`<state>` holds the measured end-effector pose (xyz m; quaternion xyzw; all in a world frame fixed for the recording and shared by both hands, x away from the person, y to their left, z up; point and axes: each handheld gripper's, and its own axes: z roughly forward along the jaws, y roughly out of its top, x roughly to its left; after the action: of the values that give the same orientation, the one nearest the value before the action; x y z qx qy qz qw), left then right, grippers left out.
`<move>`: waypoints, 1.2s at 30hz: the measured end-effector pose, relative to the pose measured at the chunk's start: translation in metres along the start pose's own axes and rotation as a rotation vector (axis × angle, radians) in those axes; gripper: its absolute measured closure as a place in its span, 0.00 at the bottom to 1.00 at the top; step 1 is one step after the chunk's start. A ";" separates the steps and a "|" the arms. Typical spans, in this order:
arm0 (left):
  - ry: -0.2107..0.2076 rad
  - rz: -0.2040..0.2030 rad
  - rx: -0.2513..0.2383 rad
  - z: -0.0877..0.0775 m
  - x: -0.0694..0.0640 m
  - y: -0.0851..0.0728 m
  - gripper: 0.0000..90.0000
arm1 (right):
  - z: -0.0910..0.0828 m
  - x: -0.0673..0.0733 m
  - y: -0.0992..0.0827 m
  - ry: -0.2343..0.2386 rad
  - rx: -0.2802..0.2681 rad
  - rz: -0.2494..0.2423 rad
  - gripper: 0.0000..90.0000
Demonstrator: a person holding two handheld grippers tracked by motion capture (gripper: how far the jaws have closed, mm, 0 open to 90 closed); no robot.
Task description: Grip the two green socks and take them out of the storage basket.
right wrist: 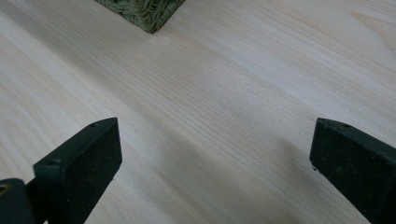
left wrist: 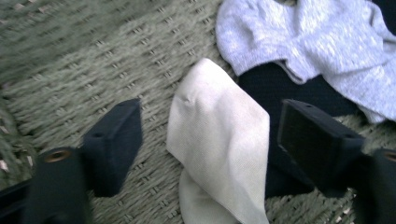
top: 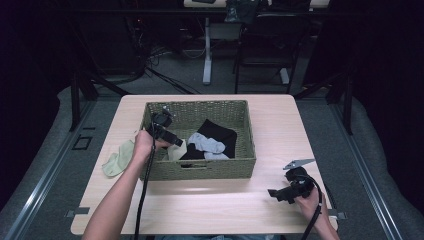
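Two black jaws of the left gripper [left wrist: 210, 140] stand apart on either side of a cream sock [left wrist: 219, 144] lying on the woven floor of an olive-green wicker basket [top: 200, 170] — the pads are clear of the fabric on both sides, so nothing is gripped. Just beyond the cream sock, a pale grey sock [left wrist: 308, 51] rests across a black garment [left wrist: 275, 88], also inside the basket. From above, the left gripper [top: 172, 141] reaches over the basket's left wall toward the cream sock [top: 176, 151], with the grey sock [top: 206, 145] at mid-basket. A light green sock [top: 118, 159] lies on the table outside the basket, touching its left wall. The right gripper [right wrist: 212, 168] hovers wide open and empty over the bare wooden table [right wrist: 233, 93] — near the basket's corner [right wrist: 149, 14], well apart from the socks.
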<state>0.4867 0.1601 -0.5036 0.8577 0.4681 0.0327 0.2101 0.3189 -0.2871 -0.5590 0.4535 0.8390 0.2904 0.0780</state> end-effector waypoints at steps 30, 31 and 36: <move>0.002 0.065 0.009 -0.050 -0.007 0.007 0.97 | 0.000 0.001 0.000 -0.003 0.009 -0.001 0.02; 0.005 0.067 0.002 -0.055 -0.008 0.007 0.97 | 0.000 0.001 0.000 -0.003 0.007 -0.001 0.02; 0.020 0.085 -0.043 -0.077 -0.010 0.011 0.97 | 0.000 0.001 0.000 -0.004 0.009 -0.001 0.02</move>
<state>0.4708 0.1722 -0.4281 0.8717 0.4326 0.0600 0.2221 0.3188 -0.2864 -0.5588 0.4539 0.8404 0.2858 0.0776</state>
